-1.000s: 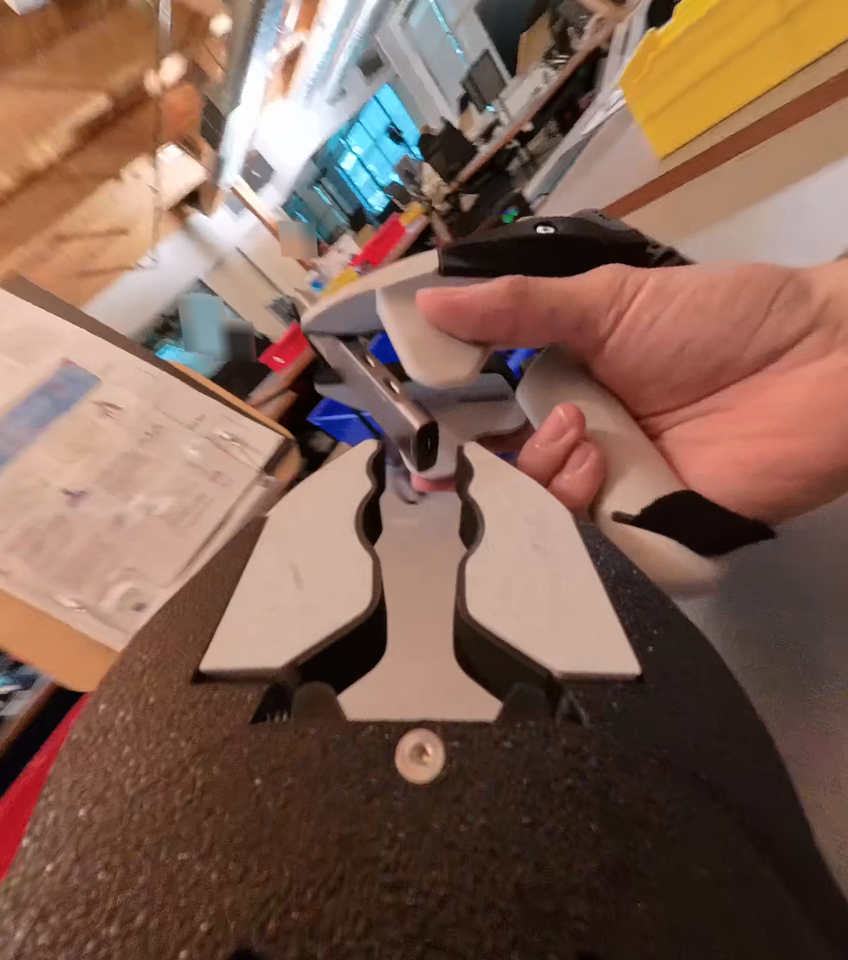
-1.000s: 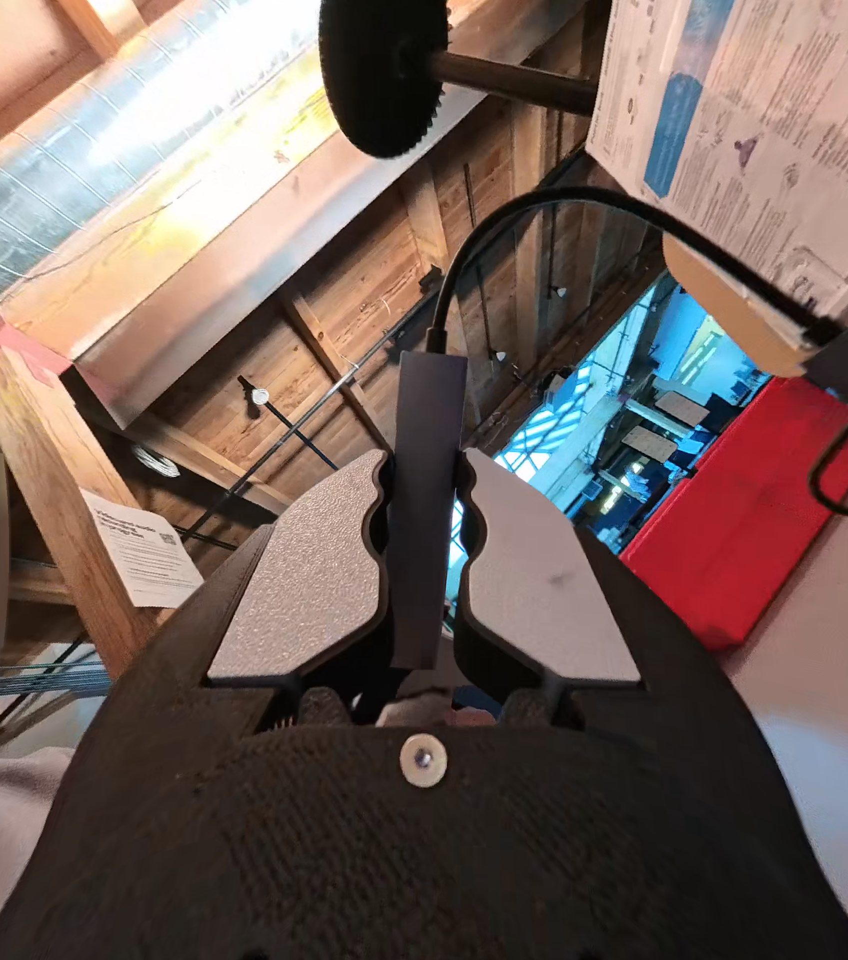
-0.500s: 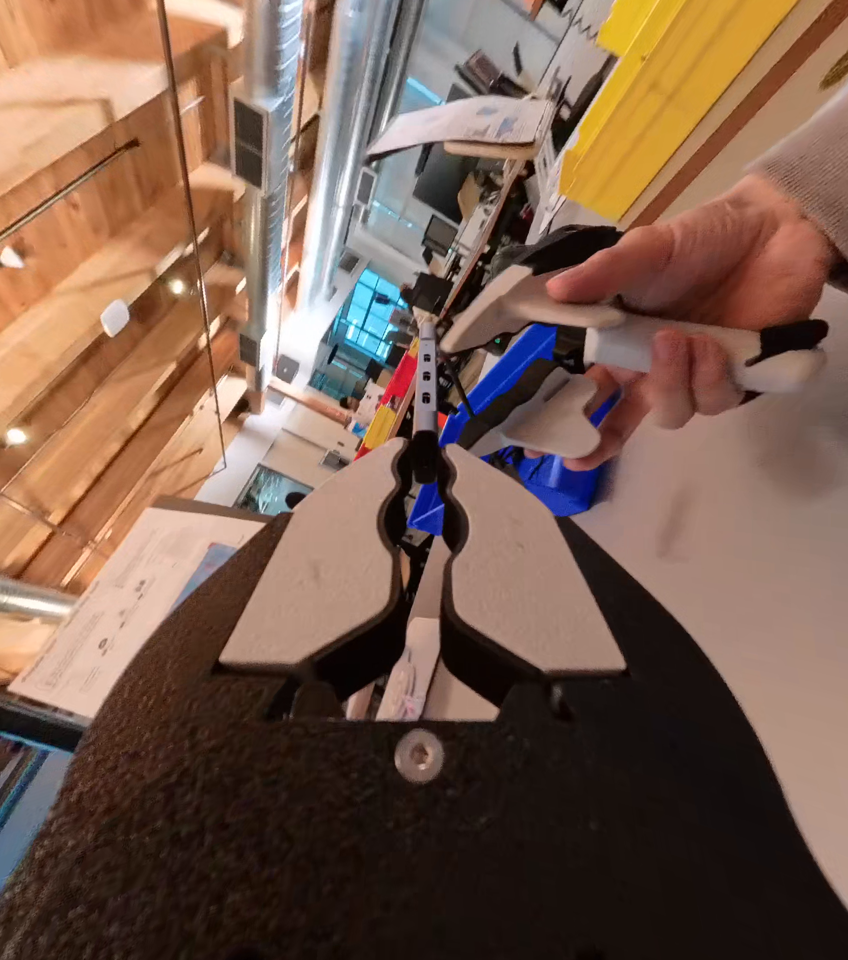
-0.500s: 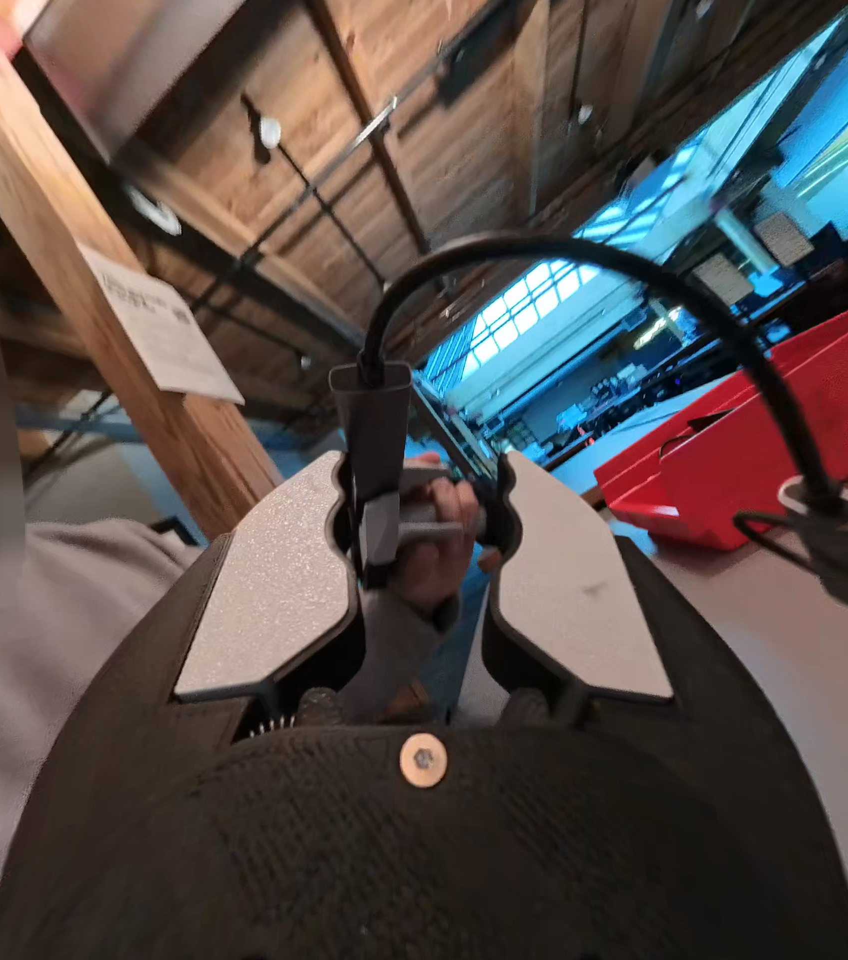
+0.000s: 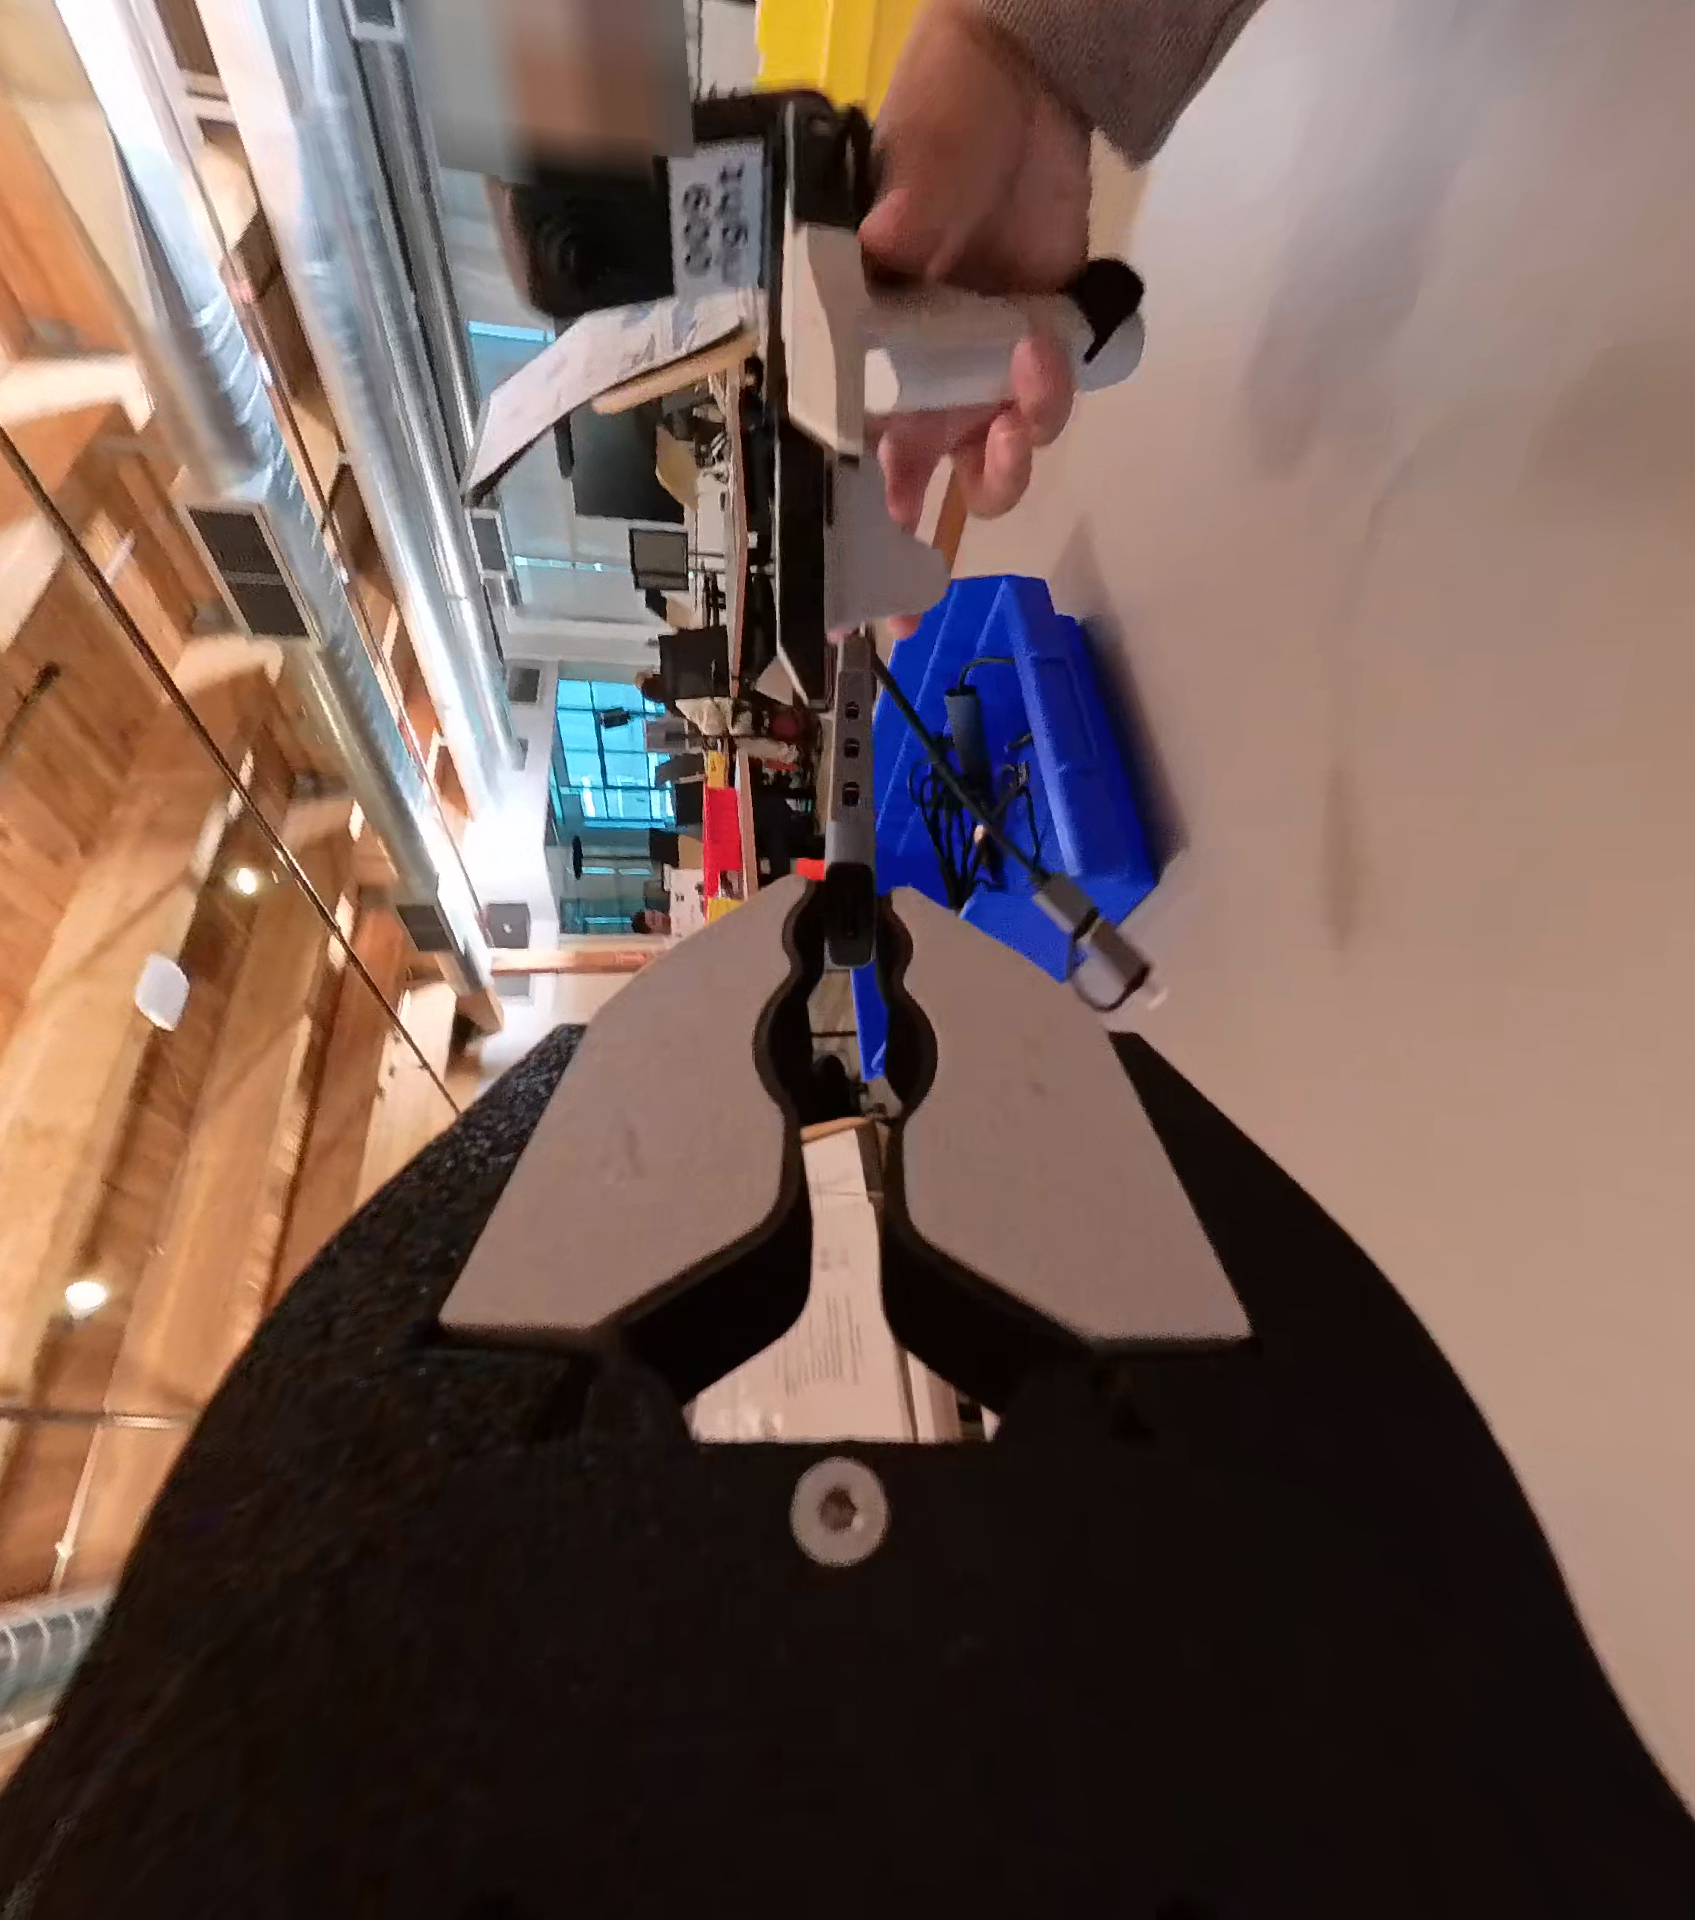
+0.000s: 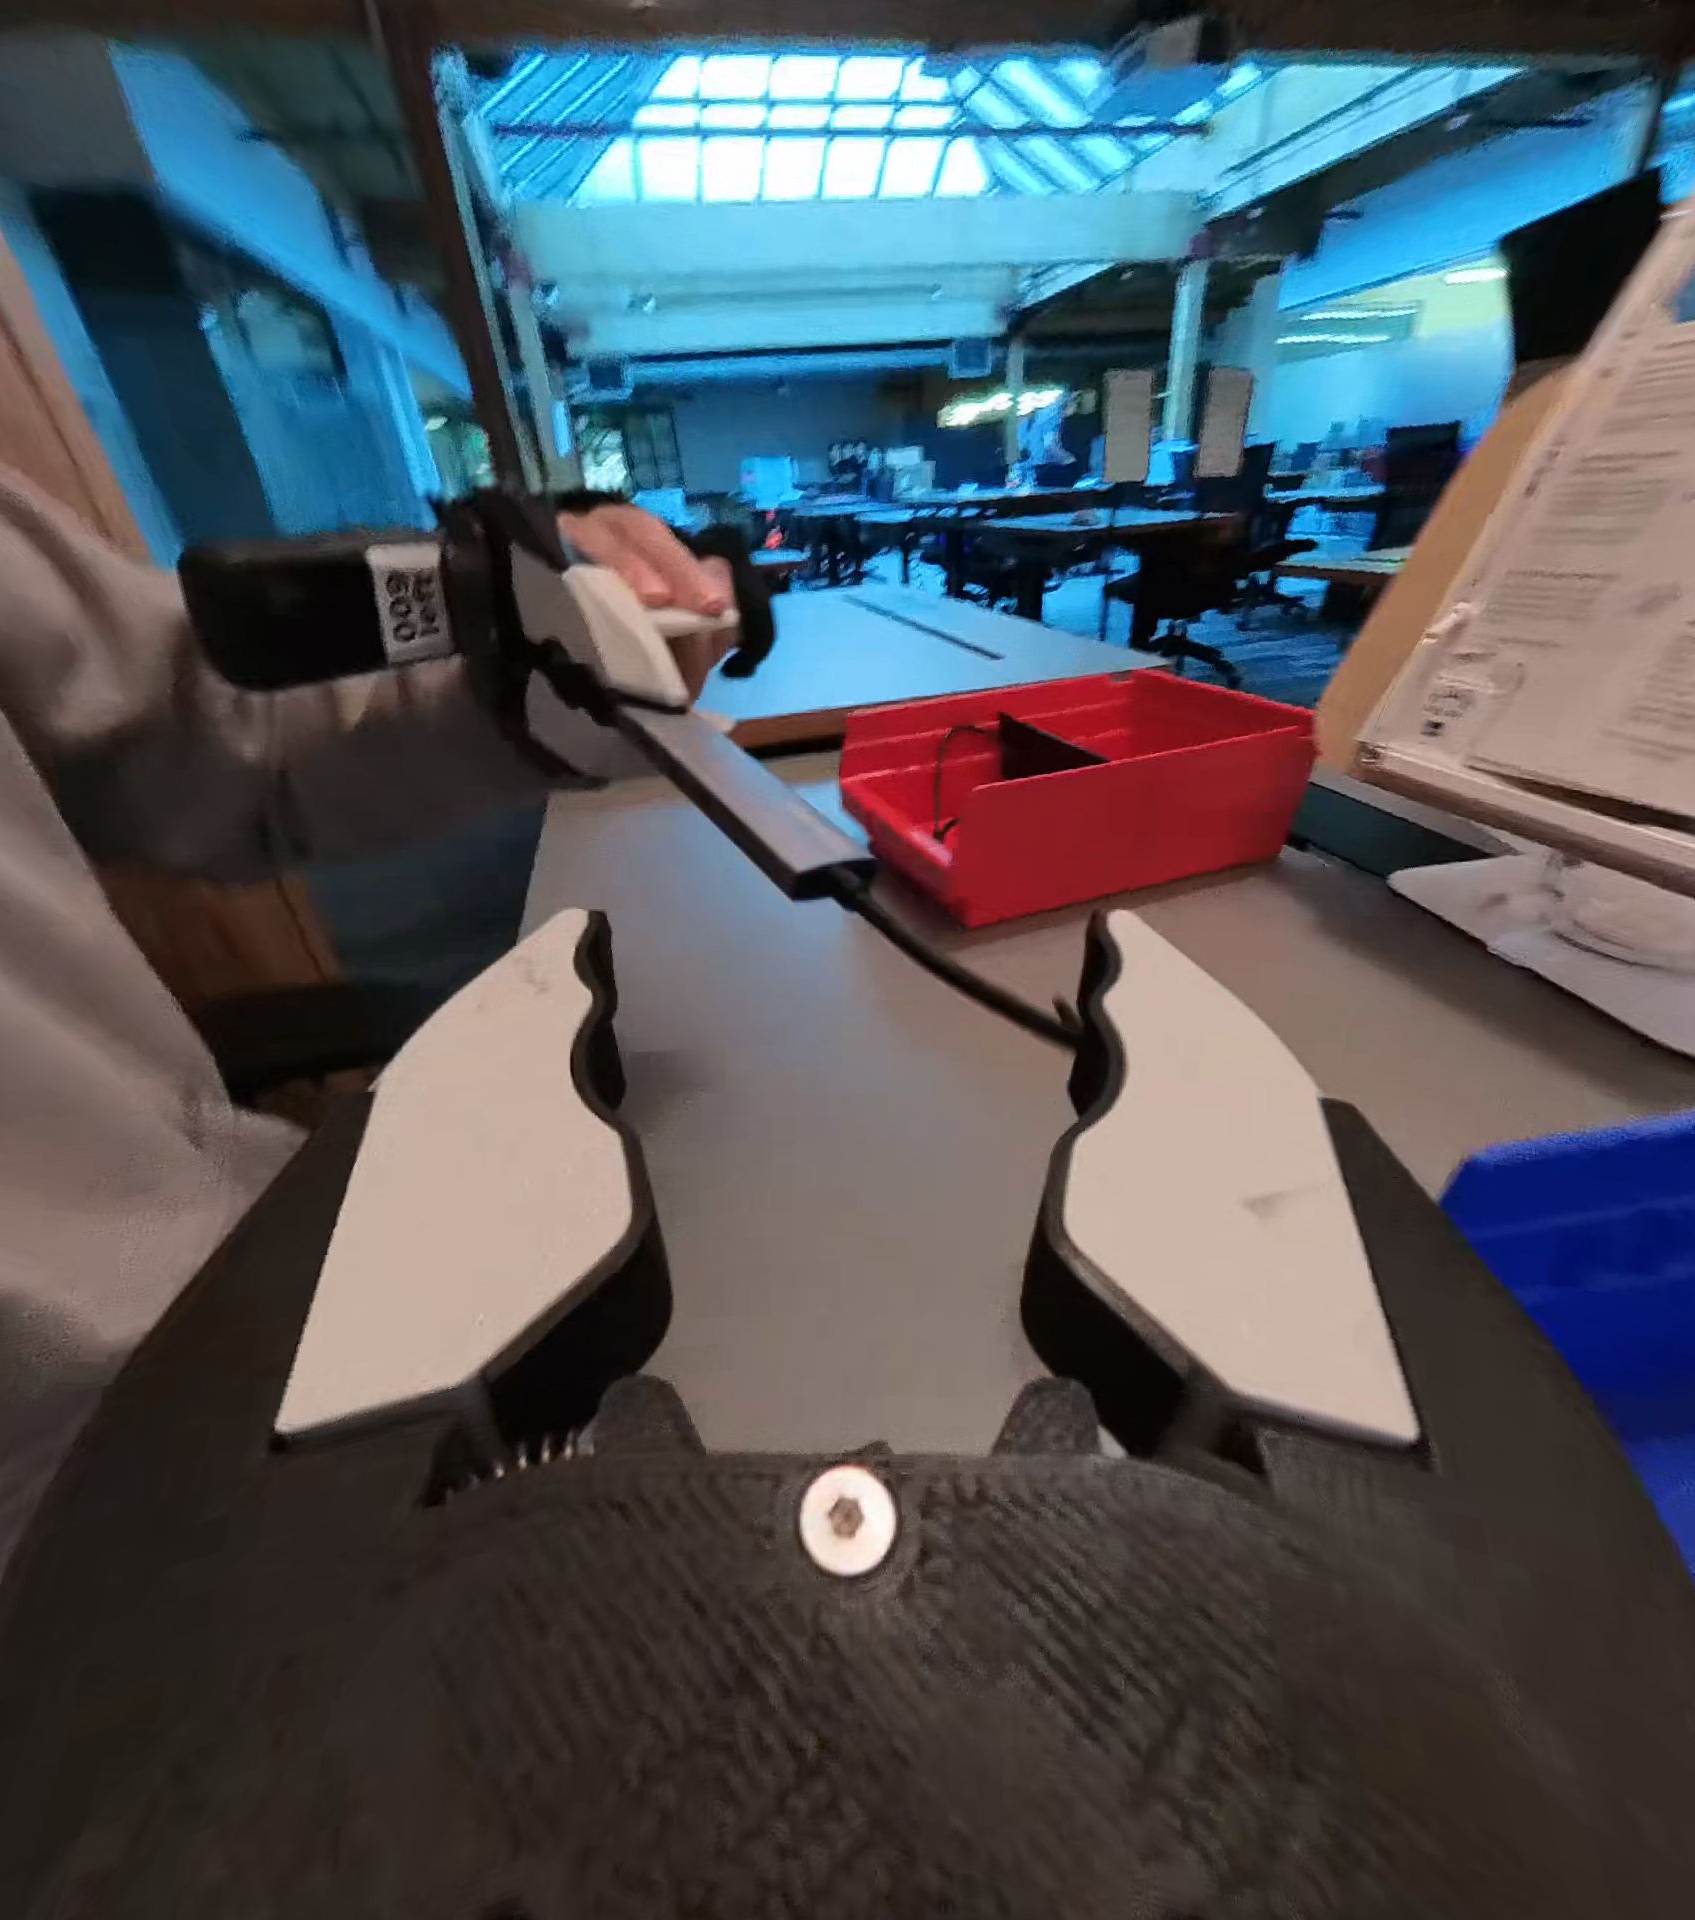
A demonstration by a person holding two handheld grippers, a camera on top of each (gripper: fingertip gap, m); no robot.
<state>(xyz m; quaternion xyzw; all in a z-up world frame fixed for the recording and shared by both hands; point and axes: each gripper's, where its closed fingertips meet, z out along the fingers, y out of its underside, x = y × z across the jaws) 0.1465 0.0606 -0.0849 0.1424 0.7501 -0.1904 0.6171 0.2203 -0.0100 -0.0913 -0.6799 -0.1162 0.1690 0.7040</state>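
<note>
Left tongs clenched on slim dark-grey metal hub bar, long axis pointing straight ahead, frame centre. Black cable trails toward right tongs, released, empty above grey worktop. Red plastic bin beyond.

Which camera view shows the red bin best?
The right wrist view: the red bin stands whole on the table, its black divider visible. The left wrist view shows only a small red sliver far behind the closed left hand-held gripper.

Open workshop hall, lit by a skylight.

Below the skylight, rows of dark tables are seen; timber walls and silver ducts are shown.
</note>
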